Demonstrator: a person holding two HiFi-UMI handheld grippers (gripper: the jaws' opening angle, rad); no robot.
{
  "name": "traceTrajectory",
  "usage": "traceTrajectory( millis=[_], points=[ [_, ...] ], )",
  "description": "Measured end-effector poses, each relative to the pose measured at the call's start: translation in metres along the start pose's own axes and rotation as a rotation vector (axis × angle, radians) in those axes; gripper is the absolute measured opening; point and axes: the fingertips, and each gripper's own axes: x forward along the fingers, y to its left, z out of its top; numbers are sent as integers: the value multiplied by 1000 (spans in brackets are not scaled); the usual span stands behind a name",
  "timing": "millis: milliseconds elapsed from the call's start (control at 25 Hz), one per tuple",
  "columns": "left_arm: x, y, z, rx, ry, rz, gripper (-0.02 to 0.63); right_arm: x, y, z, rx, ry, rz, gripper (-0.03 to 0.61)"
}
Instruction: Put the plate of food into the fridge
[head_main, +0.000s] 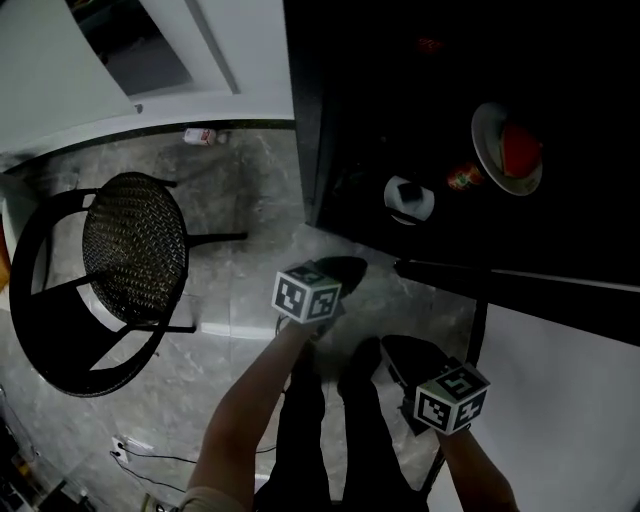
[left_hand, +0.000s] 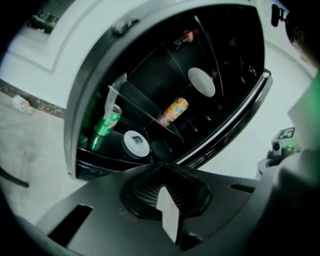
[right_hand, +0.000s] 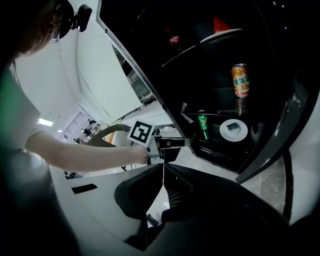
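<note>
The white plate (head_main: 507, 150) with red food on it rests on a shelf inside the dark, open fridge (head_main: 400, 90). The left gripper view shows this plate (left_hand: 201, 81) high on a wire shelf, and the right gripper view catches the plate's (right_hand: 220, 31) rim. My left gripper (head_main: 340, 272) hangs in front of the fridge's lower part, its jaws pressed together with nothing between them (left_hand: 162, 167). My right gripper (head_main: 400, 352) is lower and closer to me, also shut and empty (right_hand: 162, 167). Neither gripper touches the plate.
An orange can (left_hand: 172, 111), a green can (left_hand: 105, 127) and a round white lidded tub (left_hand: 136, 143) sit on lower shelves. The open fridge door (head_main: 560, 360) stands at the right. A black wicker chair (head_main: 130, 250) stands on the marble floor at the left.
</note>
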Motion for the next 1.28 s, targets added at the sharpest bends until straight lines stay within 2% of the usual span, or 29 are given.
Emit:
traceTrajectory(
  millis=[240,600,680,800,880,1080,1280],
  points=[
    [-36,-4,21,51,-33,17,12,8,11,27,-67,-24,-13,21],
    [-72,-23,18,114,-37,16,12,13,16,41,-85,-46,-65,21],
    [-78,-27,18,154,-30,26,12,14,14,45,-142,-41,-103,21],
    [-84,-36,24,234,-32,40,12,11,12,57,-294,-34,-166,21],
    [-86,-45,29,295,-30,39,12,10,16,64,-348,-37,-175,21],
    [-104,-79,38,420,-29,12,12,1,33,65,-338,-33,-164,21],
    [-140,-112,62,483,-69,19,12,-18,52,74,-336,-41,-175,21]
  ],
)
